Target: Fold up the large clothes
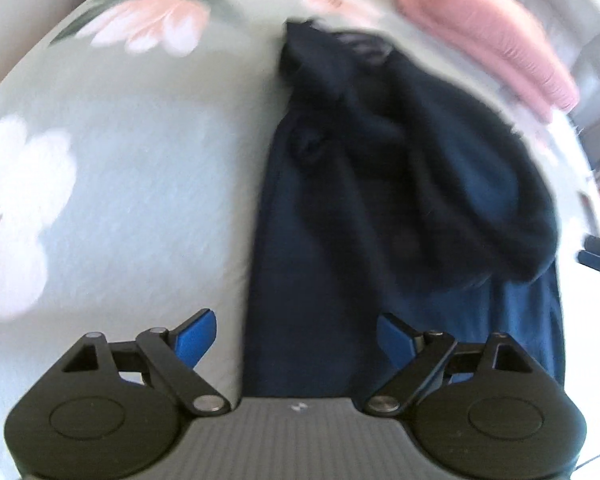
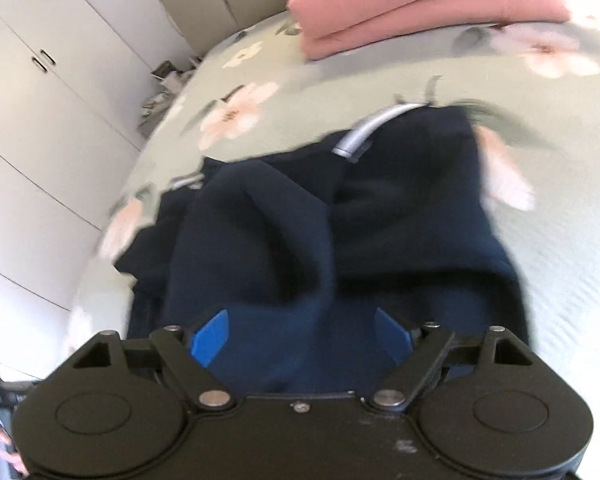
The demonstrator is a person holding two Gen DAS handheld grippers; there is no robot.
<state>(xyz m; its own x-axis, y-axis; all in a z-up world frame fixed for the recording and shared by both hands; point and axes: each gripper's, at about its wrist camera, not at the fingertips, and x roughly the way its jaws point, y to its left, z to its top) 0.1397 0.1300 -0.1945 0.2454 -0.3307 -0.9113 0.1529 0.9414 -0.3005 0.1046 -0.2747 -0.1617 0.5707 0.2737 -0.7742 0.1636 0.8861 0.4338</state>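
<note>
We have the navy garment (image 2: 340, 232) lying bunched on the floral bed (image 1: 140, 160), with a folded pink blanket (image 2: 420, 4) beyond it. Both the left hand-held gripper (image 1: 296, 336) and right hand-held gripper (image 2: 300, 332) are spread, holding nothing. We should pinch matching hem corners, lift evenly, and smooth the heap flat before folding.

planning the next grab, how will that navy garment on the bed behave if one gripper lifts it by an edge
The navy garment lies in soft rumpled folds, so it will probably drape and sag rather than hold shape. It looks thick and large, so likely fairly heavy for one pinch. On the floral bedspread it would probably drag and bunch if pushed, not slide.
</note>
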